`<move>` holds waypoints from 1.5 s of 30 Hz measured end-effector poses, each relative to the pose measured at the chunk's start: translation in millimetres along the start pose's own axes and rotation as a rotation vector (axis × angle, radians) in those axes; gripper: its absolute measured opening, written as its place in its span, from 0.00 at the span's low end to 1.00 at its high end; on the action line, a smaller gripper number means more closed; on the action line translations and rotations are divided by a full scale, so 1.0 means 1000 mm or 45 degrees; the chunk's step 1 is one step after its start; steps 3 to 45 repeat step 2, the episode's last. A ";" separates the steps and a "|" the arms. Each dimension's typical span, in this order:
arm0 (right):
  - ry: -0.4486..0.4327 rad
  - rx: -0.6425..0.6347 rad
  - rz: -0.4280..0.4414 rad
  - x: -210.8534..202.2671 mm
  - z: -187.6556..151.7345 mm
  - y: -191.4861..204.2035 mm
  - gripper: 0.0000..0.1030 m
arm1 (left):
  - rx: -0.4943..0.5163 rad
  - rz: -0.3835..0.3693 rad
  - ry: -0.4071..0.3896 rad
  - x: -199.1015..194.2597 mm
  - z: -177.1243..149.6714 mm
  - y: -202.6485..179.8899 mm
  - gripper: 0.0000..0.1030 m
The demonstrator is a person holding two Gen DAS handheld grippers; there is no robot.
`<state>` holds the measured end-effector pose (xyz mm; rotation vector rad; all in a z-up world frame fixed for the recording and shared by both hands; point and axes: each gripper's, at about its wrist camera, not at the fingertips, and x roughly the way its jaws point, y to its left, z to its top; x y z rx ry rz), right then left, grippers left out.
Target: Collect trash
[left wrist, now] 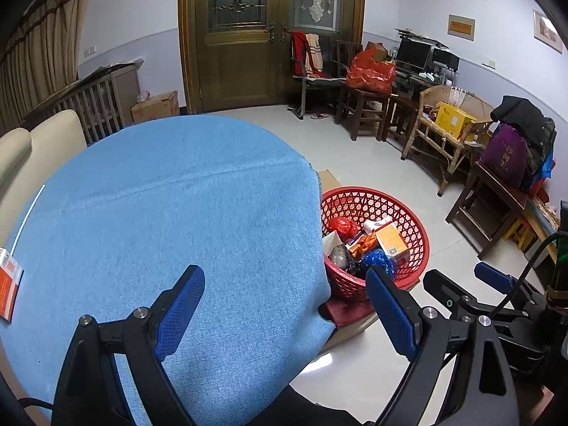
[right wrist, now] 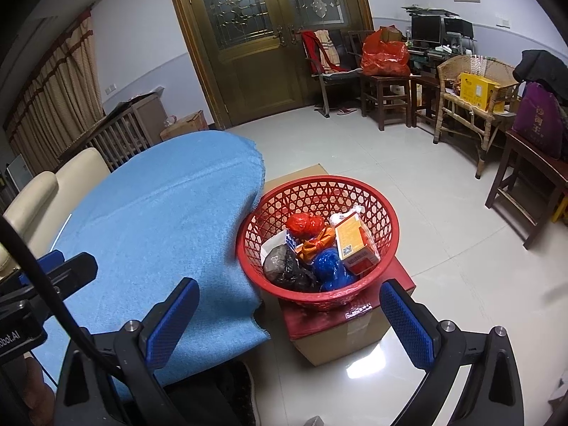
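A red plastic basket (right wrist: 376, 195) (left wrist: 415, 223) stands on a cardboard box right of the blue-clothed table. It holds an orange carton (right wrist: 355, 241), red, blue and black crumpled bags and an orange wrapper. My right gripper (right wrist: 291, 305) hovers open above the basket's near rim, nothing between its blue pads. My left gripper (left wrist: 285, 293) is open over the table's right edge, also empty. An orange and white packet (left wrist: 9, 285) lies at the table's left edge. In the left wrist view the right gripper's fingers (left wrist: 493, 278) show at the right.
The blue cloth (left wrist: 177, 213) covers the round table. A cream chair (right wrist: 53, 191) stands behind it. Wooden chairs, a wicker chair (right wrist: 472, 99), bags and a desk line the right wall. A wooden double door (right wrist: 262, 42) is at the back, and pale tiled floor lies around the box.
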<state>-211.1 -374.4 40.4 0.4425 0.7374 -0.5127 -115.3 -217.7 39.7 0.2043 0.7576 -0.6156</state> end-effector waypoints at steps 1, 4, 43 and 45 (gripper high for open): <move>-0.002 0.000 -0.002 0.000 0.000 0.000 1.00 | -0.002 -0.006 -0.001 0.000 0.000 0.000 0.89; -0.004 -0.001 -0.005 -0.001 0.000 0.000 1.00 | -0.003 -0.005 0.000 0.000 0.000 0.001 0.89; -0.004 -0.001 -0.005 -0.001 0.000 0.000 1.00 | -0.003 -0.005 0.000 0.000 0.000 0.001 0.89; -0.004 -0.001 -0.005 -0.001 0.000 0.000 1.00 | -0.003 -0.005 0.000 0.000 0.000 0.001 0.89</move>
